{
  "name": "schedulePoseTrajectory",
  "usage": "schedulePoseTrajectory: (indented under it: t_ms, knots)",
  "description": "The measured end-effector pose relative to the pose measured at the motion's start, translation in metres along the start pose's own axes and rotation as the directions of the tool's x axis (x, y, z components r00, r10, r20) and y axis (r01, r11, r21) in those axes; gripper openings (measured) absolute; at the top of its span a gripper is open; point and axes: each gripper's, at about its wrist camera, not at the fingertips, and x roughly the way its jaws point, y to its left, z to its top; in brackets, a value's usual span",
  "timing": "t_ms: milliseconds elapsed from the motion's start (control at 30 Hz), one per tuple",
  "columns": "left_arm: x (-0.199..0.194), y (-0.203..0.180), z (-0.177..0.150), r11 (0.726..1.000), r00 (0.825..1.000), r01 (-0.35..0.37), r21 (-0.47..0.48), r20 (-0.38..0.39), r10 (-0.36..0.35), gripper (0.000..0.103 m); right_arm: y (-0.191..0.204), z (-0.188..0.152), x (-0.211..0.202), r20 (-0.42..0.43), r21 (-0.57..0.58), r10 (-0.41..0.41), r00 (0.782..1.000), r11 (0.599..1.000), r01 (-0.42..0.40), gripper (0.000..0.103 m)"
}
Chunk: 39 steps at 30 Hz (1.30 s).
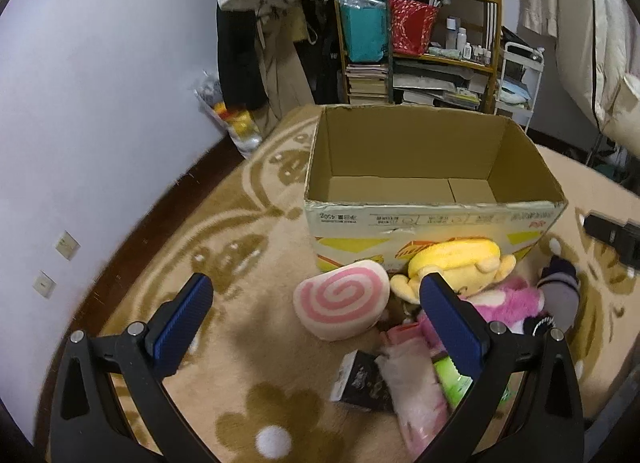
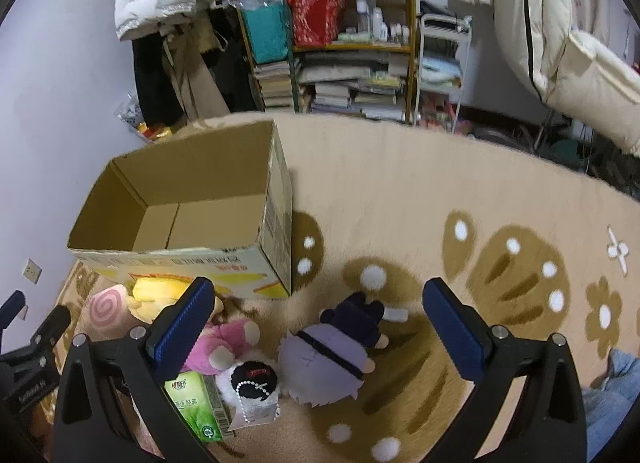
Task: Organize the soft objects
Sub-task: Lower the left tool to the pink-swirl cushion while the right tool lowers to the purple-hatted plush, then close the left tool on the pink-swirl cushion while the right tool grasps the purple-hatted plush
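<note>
Left gripper (image 1: 316,295) spread wide, gripping nothing, hovering just before cardboard box (image 1: 434,219); swirl cushion (image 1: 342,305) and yellow plush (image 1: 456,263) against box front. Right gripper (image 2: 318,299) likewise spread, empty, above purple-haired doll (image 2: 332,359) right of box (image 2: 180,259).

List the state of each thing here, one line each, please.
Box: open, upright, nothing visible inside.
Swirl cushion: on the carpet, before the box.
Yellow plush: lying against the box.
Pink plush: lying in the pile.
Purple doll: lying on the carpet.
Green carton: lying flat.
Left gripper: open, holding nothing.
Right gripper: open, holding nothing.
</note>
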Motion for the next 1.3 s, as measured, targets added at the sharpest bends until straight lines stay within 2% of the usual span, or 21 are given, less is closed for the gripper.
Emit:
schedulePoseTrajectory:
  t_ms: [200, 333, 533, 800, 933, 1133, 1300]
  knots:
    - [0.025, 0.002, 0.007, 1.0, 1.0, 0.009, -0.017, -0.029, -0.01, 0.102, -0.008, -0.007, 0.026, -0.094, 0.052, 0.022, 0.995, 0.998, -0.017, 0.103]
    - [0.046, 0.002, 0.009, 1.0, 0.998, 0.007, -0.029, -0.062, -0.009, 0.102, -0.013, -0.014, 0.045, -0.169, 0.07, 0.009, 0.986, 0.998, 0.003, 0.103]
    - [0.063, -0.002, 0.006, 1.0, 0.995, 0.015, -0.02, -0.097, -0.017, 0.102, -0.02, -0.016, 0.061, -0.214, 0.099, 0.001, 0.977, 0.995, 0.021, 0.103]
    - [0.082, -0.004, 0.0, 0.999, 0.989, 0.024, -0.031, -0.146, -0.028, 0.102, -0.032, -0.024, 0.084, -0.301, 0.18, 0.03, 0.953, 0.983, 0.026, 0.096]
    - [0.089, -0.002, -0.003, 0.999, 0.985, 0.023, -0.043, -0.173, -0.03, 0.102, -0.04, -0.024, 0.089, -0.314, 0.192, 0.028, 0.949, 0.981, 0.035, 0.095]
    - [0.096, -0.002, -0.009, 0.998, 0.977, 0.02, -0.052, -0.209, -0.03, 0.102, -0.04, -0.024, 0.107, -0.368, 0.197, 0.051, 0.929, 0.98, 0.024, 0.087]
    - [0.102, 0.0, -0.012, 0.997, 0.972, 0.024, -0.071, -0.23, -0.04, 0.102, -0.037, -0.024, 0.118, -0.398, 0.188, 0.085, 0.914, 0.982, -0.009, 0.076]
